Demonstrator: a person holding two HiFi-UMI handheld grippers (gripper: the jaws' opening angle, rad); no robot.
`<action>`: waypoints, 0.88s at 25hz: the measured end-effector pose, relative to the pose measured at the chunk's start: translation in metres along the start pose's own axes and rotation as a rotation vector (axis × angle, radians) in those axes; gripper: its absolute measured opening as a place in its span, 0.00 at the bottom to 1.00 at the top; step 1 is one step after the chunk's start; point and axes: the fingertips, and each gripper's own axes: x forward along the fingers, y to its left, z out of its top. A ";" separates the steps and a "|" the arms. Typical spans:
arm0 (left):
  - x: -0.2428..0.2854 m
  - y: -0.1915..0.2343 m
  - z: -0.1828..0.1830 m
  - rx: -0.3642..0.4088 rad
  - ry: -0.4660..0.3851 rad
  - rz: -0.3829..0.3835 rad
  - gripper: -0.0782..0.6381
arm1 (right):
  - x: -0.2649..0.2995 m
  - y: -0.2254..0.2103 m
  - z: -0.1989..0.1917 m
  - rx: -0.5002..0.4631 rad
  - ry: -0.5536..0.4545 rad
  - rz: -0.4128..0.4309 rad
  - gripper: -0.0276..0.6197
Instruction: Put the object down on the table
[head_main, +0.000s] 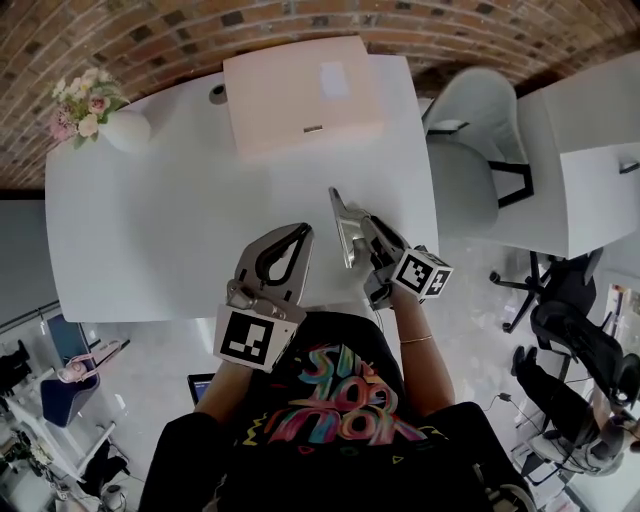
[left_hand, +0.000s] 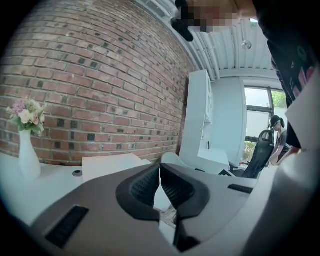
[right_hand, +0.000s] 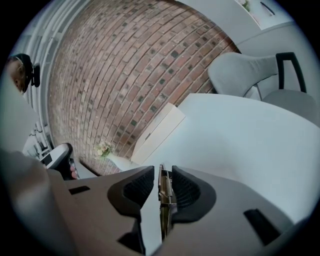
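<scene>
Sitting btw right tongs (right_hand: 163, 169): thin silvery tool (right_hand: 164, 195) w/ spring

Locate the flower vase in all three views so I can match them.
Head view: flower vase, top left.
Left gripper view: vase, far left edge.
Right gripper view: vase, small, low, left of centre.
Shared landmark: the flat box, to the right of the vase in every view.
</scene>
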 end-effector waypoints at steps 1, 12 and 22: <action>-0.001 0.000 0.001 0.004 0.001 -0.002 0.15 | -0.002 0.001 0.001 -0.001 -0.014 -0.002 0.23; -0.011 -0.009 0.003 0.051 0.040 -0.049 0.15 | -0.045 0.032 0.044 -0.196 -0.222 -0.042 0.23; -0.024 -0.015 0.024 0.035 -0.029 -0.042 0.15 | -0.086 0.111 0.098 -0.479 -0.351 -0.001 0.23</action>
